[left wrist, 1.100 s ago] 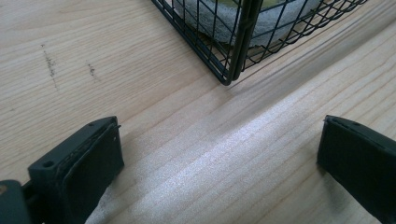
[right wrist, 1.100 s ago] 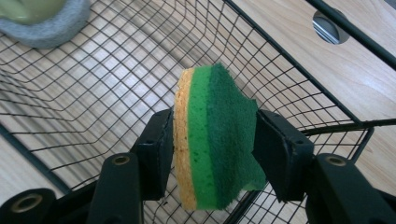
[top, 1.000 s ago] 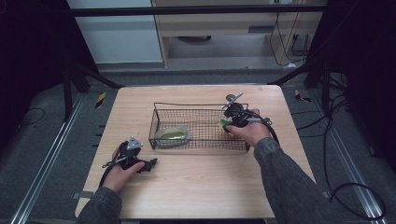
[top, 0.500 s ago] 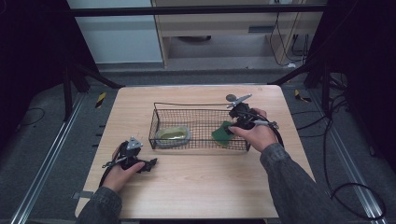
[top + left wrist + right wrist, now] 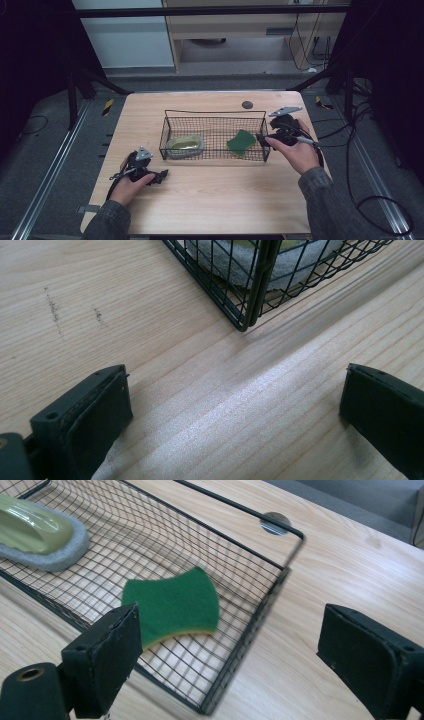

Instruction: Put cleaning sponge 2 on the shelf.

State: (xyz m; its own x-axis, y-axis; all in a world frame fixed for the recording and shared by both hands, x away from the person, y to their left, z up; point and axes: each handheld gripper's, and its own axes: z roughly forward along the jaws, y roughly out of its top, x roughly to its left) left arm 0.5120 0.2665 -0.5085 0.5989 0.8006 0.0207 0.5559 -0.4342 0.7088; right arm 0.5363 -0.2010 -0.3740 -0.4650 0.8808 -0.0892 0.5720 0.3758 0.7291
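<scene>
Just ahead of the right hand-held gripper (image 5: 227, 652), inside the black wire basket (image 5: 280, 587), a green scouring sponge (image 5: 172, 605) with a thin yellow underside lies on the mesh floor near the basket's end wall. This hand-held gripper is released: its two black jaws stand wide apart with nothing between them, one over the basket's near corner, the other over the bare wooden surface (image 5: 350, 565) outside the wire. Farther off within the basket, toward the opposite end from this hand-held gripper, rests a scrubbing pad with a grey foam base and a glossy olive-green top (image 5: 37, 535). Beyond the basket's far rim a small round grey disc (image 5: 274, 522) is set into the wood. In the high view the right hand-held gripper (image 5: 263, 139) sits at the basket's (image 5: 215, 114) end wall, held by a hand (image 5: 295, 150) in a grey sleeve, with the sponge (image 5: 240, 142) just inside the wire beside it and the grey and olive pad (image 5: 184, 145) at the other end. The left hand-held gripper (image 5: 159, 176) rests low on the surface (image 5: 220, 200), a short way out from the basket's nearest corner. It too is released, its jaws spread wide over bare wood (image 5: 150, 315), and straight ahead of it stands that corner of the basket (image 5: 250, 295), the pad's grey foam (image 5: 300, 267) showing through the mesh.
</scene>
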